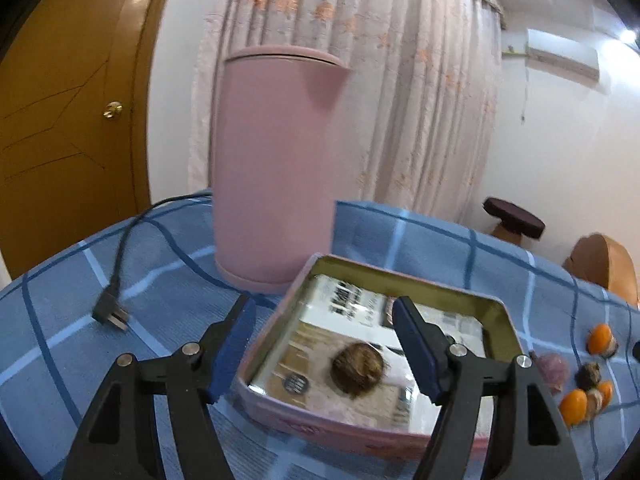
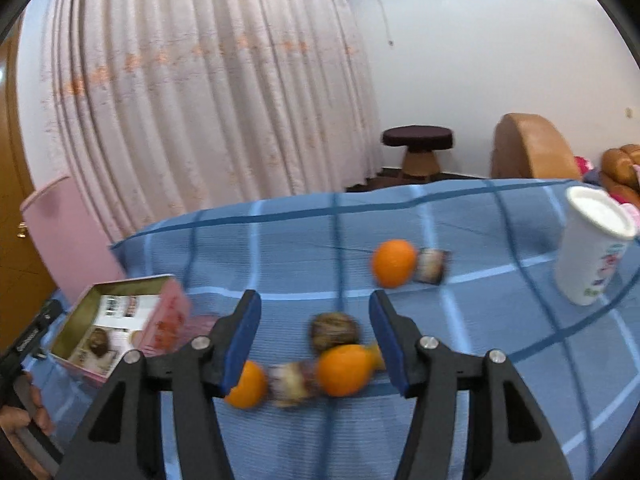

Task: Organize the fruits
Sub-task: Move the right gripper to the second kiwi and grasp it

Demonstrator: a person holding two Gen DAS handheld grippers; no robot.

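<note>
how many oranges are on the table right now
3. One orange lies farther back beside a small wrapped item; one sits between the right gripper's open fingers; one lies by its left finger. Others may be hidden.

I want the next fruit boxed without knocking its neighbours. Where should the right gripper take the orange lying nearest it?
Probably from above, with the right gripper pinching the orange across its round middle. A brown walnut-like fruit sits just behind, blurred pieces at its left.
</note>
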